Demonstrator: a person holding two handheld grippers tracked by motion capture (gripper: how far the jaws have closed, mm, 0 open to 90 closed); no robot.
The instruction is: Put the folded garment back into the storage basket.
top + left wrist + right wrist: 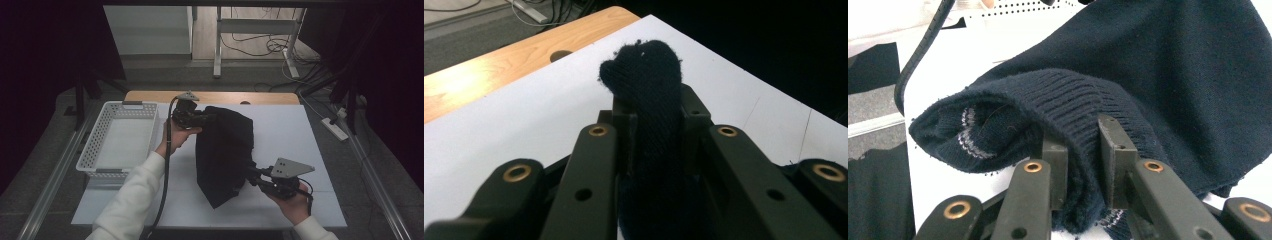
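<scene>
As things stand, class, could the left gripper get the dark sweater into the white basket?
Probably yes. The left gripper is shut on the dark sweater, and the white basket sits open just beside that hand. But the right gripper also clamps the sweater's ribbed hem, so it must follow or let go.

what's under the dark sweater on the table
The white table top shows around the dark knit sweater; whatever lies beneath the folds is covered. The left gripper and right gripper pinch its edges.
</scene>
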